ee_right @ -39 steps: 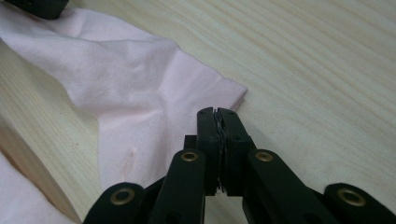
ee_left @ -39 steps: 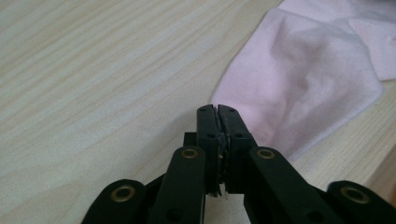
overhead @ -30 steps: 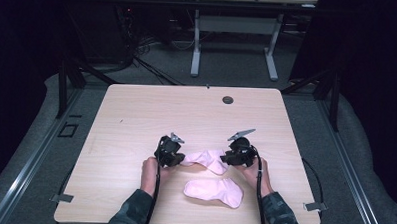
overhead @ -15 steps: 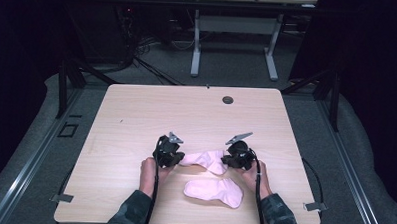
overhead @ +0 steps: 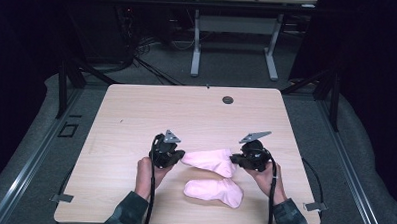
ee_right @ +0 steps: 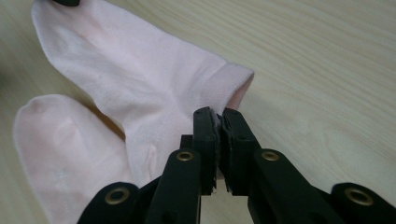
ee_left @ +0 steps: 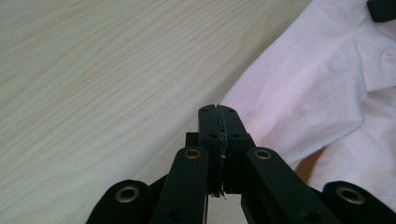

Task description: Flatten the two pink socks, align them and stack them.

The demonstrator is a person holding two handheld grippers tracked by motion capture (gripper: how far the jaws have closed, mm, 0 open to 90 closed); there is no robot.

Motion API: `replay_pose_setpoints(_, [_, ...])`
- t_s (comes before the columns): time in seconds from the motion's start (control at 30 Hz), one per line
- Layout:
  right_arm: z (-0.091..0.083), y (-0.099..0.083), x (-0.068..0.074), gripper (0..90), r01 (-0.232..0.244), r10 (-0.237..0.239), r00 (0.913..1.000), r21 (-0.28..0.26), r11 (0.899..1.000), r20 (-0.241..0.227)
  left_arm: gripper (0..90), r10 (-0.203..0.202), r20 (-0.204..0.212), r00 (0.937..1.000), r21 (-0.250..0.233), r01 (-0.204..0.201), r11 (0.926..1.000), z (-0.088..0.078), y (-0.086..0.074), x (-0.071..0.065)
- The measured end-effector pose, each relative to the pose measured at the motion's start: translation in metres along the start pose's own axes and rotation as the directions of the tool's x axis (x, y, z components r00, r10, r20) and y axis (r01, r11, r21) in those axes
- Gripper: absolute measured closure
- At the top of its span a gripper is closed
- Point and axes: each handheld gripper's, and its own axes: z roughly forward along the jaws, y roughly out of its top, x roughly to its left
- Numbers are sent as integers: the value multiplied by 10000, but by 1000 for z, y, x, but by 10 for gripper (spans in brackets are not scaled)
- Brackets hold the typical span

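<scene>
Two pink socks lay near the lower centre of the table [overhead: 136,115] in the high view, one stretched between a pair of hand-held grippers and the other resting just below it. The upper sock [overhead: 208,160] ran from the left gripper [overhead: 181,154] at lower centre-left to the right gripper [overhead: 234,159] at lower centre-right, each end caught in black jaws. The lower sock [overhead: 214,191] sat flat on the wood, close to the front edge, touching or nearly touching the one above.

In the left gripper view, the left gripper [ee_left: 218,109] had its jaws pressed together on an edge of the sock [ee_left: 303,88], whose pink cloth spread toward the upper right of the frame over pale woodgrain. In the right gripper view, the right gripper [ee_right: 219,114] pinched the cuff end of the sock [ee_right: 140,70], the jaws having just been closing on the fabric, while the second sock [ee_right: 60,149] lay at lower left.

Both hands entered from the bottom of the high view, the left hand [overhead: 147,171] and right hand [overhead: 267,175] in camouflage sleeves. Toward the upper right of the tabletop sat a small dark disc [overhead: 228,99]. Beyond the table stood the legs of another desk [overhead: 234,38] on grey floor.
</scene>
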Motion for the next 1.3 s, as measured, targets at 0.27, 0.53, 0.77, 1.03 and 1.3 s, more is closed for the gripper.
replay_pose_setpoints(0.27, [-38, -18, 18, 848, 130, -131, 9995, -27, 9999, -299, 898, 269, 620, 9977, -84, -264, 9996, -21, -3, -21])
replay_pose_setpoints(0.53, [-41, -46, 30, 846, 84, -64, 9984, 339, 9994, -570, 898, 520, 947, 9942, 65, -529, 9986, -24, -19, -42])
replay_pose_setpoints(0.77, [-30, -64, 30, 844, -235, 274, 9970, 551, 9982, -727, 897, 632, 1062, 9923, 377, -675, 9970, -18, -35, -50])
replay_pose_setpoints(1.03, [-14, -75, 31, 770, -96, 135, 9988, 830, 9965, -474, 802, 646, 827, 9945, 800, -712, 9942, -6, -45, -52])
replay_pose_setpoints(1.3, [-13, -79, 31, 579, -118, 147, 9994, 872, 9961, -324, 567, 299, 974, 9948, 1085, -405, 9933, -6, -50, -50])
